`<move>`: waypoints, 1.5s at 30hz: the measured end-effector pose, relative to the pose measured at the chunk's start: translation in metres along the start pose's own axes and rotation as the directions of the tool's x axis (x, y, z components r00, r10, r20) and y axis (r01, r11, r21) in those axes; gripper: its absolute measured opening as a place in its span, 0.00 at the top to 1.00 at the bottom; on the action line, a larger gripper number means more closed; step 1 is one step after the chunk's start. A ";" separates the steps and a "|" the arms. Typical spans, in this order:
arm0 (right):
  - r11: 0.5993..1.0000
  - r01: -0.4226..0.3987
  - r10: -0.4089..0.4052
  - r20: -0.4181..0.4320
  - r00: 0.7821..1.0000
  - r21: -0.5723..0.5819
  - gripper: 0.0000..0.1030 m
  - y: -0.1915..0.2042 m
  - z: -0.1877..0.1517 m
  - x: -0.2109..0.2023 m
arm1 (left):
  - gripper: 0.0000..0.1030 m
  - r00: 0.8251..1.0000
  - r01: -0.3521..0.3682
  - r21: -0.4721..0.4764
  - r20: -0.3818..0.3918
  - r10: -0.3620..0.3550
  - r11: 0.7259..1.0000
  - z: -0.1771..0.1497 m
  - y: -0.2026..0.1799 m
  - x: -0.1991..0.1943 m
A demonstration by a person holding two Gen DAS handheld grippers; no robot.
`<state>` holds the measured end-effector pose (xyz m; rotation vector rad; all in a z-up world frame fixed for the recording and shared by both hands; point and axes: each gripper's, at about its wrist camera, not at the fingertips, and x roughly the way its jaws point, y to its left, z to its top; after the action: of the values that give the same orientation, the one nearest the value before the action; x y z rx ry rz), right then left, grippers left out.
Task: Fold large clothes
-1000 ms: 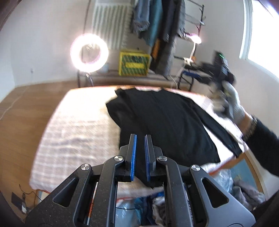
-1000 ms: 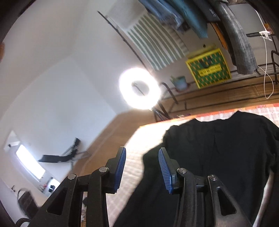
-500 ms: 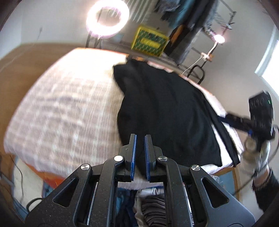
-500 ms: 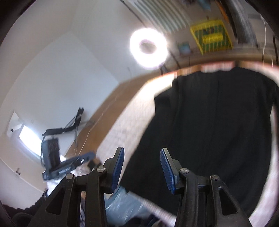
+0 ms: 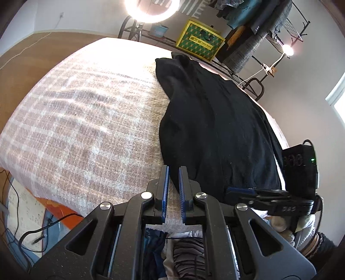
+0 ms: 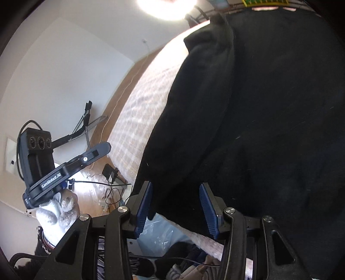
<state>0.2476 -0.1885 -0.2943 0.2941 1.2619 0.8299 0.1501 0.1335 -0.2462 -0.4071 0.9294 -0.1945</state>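
Observation:
A black long-sleeved garment (image 5: 217, 129) lies spread on the checked table cover (image 5: 86, 120), its near hem at the table's front edge. My left gripper (image 5: 173, 191) is nearly shut and empty, just above the front edge beside the hem's left corner. My right gripper (image 6: 175, 206) is open, its blue pads on either side of the hem's near corner (image 6: 172, 193), not closed on it. The garment fills the right wrist view (image 6: 269, 107). The right gripper also shows in the left wrist view (image 5: 269, 193), and the left one in the right wrist view (image 6: 71, 165).
A ring light (image 5: 151, 10), a yellow crate (image 5: 199, 41) and a clothes rack (image 5: 258, 32) stand behind the table. Piled clothes (image 5: 185, 254) and plastic bags (image 6: 157, 234) lie under the front edge. Cables (image 5: 25, 234) lie on the floor at left.
Both grippers have dropped down toward the front edge of the table. The right gripper has come in close around the hem's corner. The garment has not moved.

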 end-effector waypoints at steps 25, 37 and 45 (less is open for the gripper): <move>0.997 0.030 -0.034 0.064 0.997 0.065 1.00 -0.038 -0.003 -0.052 | 0.93 0.991 0.051 -0.033 -0.124 -0.055 0.998 -0.035 -0.012 0.034; 0.996 0.087 -0.087 0.048 0.995 0.011 0.95 -0.043 -0.007 -0.049 | 0.64 0.990 0.065 -0.045 -0.126 -0.070 0.997 -0.043 -0.031 0.046; 0.995 0.095 -0.094 0.054 0.994 -0.006 0.95 -0.034 -0.004 -0.055 | 0.64 0.984 -0.132 0.104 -0.108 0.144 0.986 -0.028 -0.056 0.078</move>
<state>0.2539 -0.2506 -0.2774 0.2463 1.2124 0.7417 0.1742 0.0492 -0.2949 -0.2428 1.0535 -0.1362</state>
